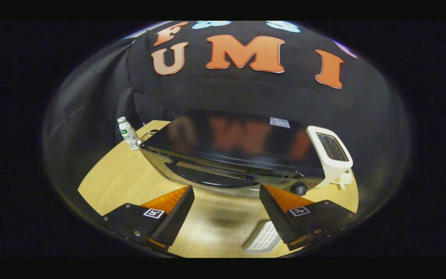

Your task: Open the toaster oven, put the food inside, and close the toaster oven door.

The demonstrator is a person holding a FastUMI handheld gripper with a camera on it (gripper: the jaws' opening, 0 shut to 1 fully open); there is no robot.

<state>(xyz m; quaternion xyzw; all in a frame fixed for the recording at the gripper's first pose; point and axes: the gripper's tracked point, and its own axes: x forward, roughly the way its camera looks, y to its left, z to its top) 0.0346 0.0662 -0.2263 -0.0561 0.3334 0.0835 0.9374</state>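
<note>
The gripper view rides on the gripper (227,211) and looks forward along its two spread fingers, from above and in front of the toaster oven (230,155). It tilts downward, so the oven's dark top and its front handle (211,176) both show. The camera is near: the oven's front sits just beyond the fingertips. The wooden table (122,174) lies under the oven, and the booth's wall rises behind it.

Pale wooden tabletop (110,182) before a draped black cloth wall (246,93).
</note>
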